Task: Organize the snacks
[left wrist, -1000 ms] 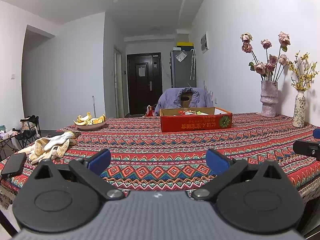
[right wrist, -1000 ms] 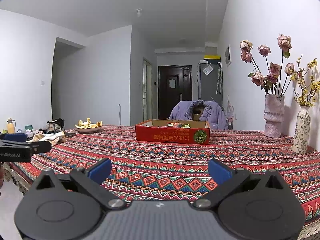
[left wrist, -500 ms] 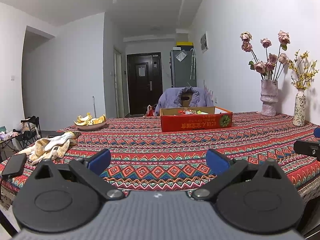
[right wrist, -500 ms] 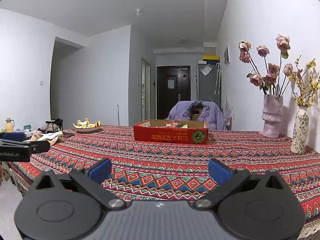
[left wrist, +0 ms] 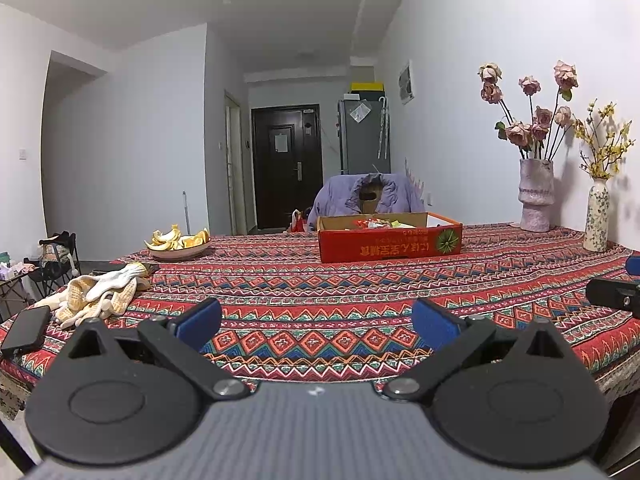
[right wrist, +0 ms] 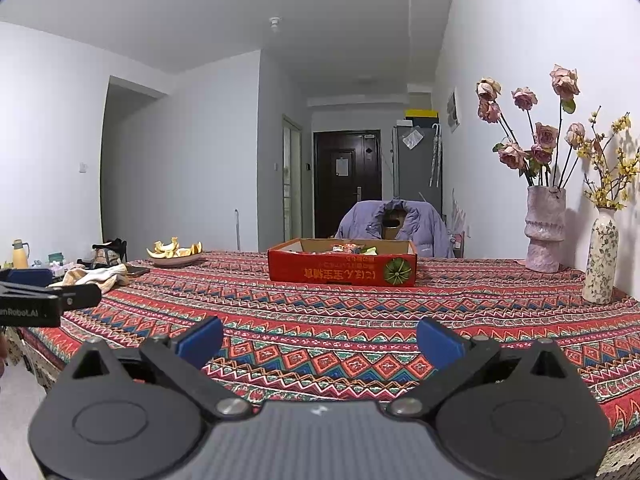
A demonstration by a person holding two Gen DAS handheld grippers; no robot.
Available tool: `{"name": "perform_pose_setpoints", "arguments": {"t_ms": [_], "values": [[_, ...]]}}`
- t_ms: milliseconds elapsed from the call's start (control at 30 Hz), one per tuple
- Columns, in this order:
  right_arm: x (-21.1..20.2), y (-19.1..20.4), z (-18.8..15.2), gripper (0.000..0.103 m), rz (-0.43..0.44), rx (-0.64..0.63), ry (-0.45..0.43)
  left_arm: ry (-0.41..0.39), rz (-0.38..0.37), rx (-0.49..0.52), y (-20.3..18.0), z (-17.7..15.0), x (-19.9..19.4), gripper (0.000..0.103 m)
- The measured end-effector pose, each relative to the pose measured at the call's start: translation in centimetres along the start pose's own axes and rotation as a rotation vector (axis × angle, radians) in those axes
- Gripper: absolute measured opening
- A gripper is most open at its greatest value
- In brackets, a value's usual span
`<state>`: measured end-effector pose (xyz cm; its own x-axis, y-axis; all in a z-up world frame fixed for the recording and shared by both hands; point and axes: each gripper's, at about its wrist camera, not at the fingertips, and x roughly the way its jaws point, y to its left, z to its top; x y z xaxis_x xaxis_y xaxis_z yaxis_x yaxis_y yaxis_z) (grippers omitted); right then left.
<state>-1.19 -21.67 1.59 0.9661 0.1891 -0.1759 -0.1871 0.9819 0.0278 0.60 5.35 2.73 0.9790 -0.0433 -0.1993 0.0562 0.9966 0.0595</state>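
Here the shallow red cardboard box (right wrist: pixel 342 267) with printed lettering sits well apart from both tools, far across the table's red patterned woven cloth (right wrist: pixel 360 332), and the brightly wrapped snacks (left wrist: pixel 376 223) lie inside it, only their tops showing over the rim. No loose packet shows on the cloth, so the scene fits both snacks already gathered and snacks waiting to be sorted within the box. The box's long side runs crosswise to both views. From the right gripper (right wrist: pixel 320 340) it lies almost dead ahead; from the left gripper (left wrist: pixel 316 320) it lies ahead and off to the right. By that, the right one looks better lined up, though which is nearer is hard to judge. Both grippers hover at the near table edge, blue-padded fingers spread wide, holding nothing.
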Motion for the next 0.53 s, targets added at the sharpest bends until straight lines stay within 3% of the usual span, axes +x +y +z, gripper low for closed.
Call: {"name": "perform_pose_setpoints", "arguments": {"t_ms": [533], "values": [[0.49, -0.37, -0.35, 0.103, -0.01, 0.008, 0.012, 0.0, -0.011, -0.03, -0.16, -0.7, 0.39, 0.103]]}}
